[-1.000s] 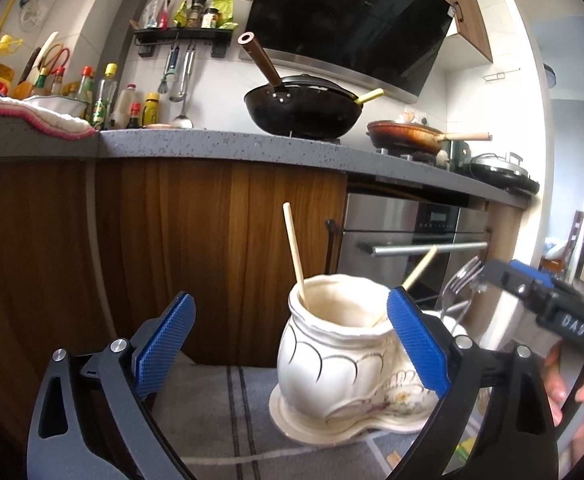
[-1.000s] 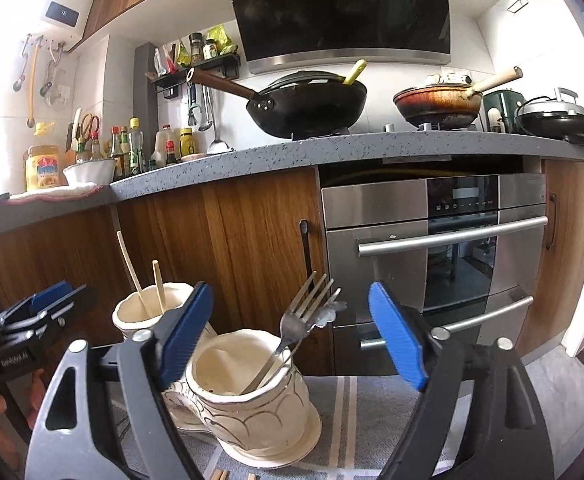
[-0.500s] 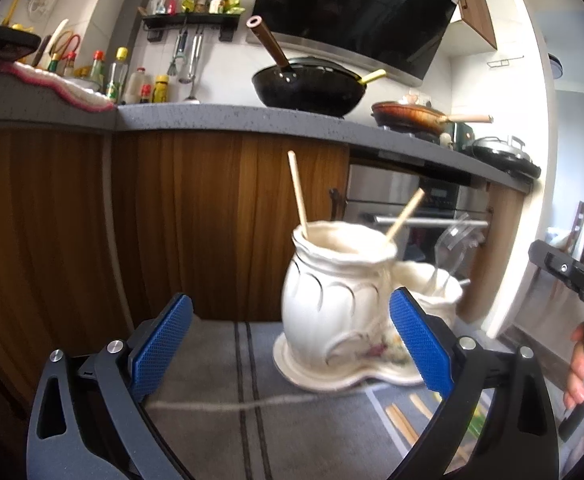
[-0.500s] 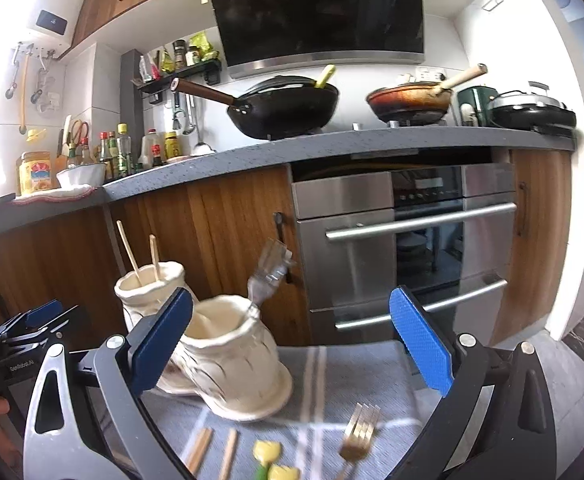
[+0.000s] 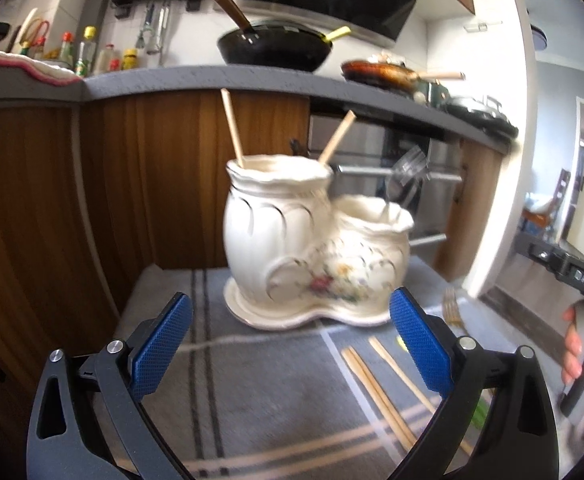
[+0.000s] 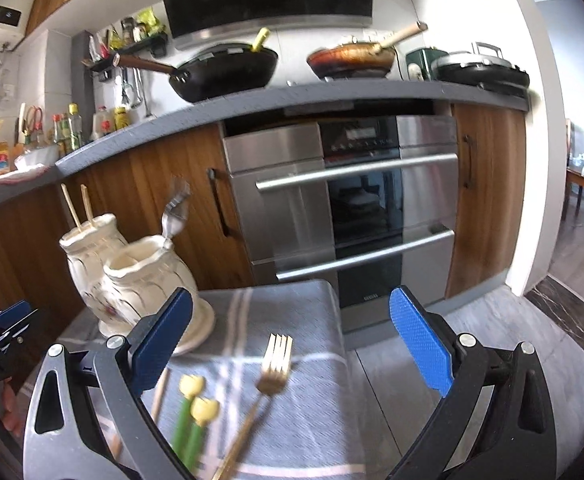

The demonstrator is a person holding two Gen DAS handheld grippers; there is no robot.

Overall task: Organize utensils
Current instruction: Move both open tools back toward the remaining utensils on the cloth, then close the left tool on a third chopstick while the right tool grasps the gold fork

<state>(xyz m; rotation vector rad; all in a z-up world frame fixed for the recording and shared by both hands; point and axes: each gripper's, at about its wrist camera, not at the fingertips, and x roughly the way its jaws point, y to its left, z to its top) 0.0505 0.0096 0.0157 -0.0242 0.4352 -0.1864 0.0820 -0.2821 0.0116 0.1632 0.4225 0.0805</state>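
Both tongs spread and empty, right gripper (image 6: 289, 344) above gold metal fork (image 6: 265, 384) at 6 o'clock on grey striped cloth (image 6: 312, 400), left gripper (image 5: 289, 344) facing cream twin-pot ceramic holder (image 5: 316, 248) at 12 o'clock, likely its destination.

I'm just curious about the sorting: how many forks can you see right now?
2. A silver fork stands in the shorter pot of the holder; a gold fork lies on the striped cloth. Others may be hidden below the picture's edge.

A black wok (image 5: 273, 46) and frying pan (image 6: 350, 58) sit above the oven (image 6: 344, 208).
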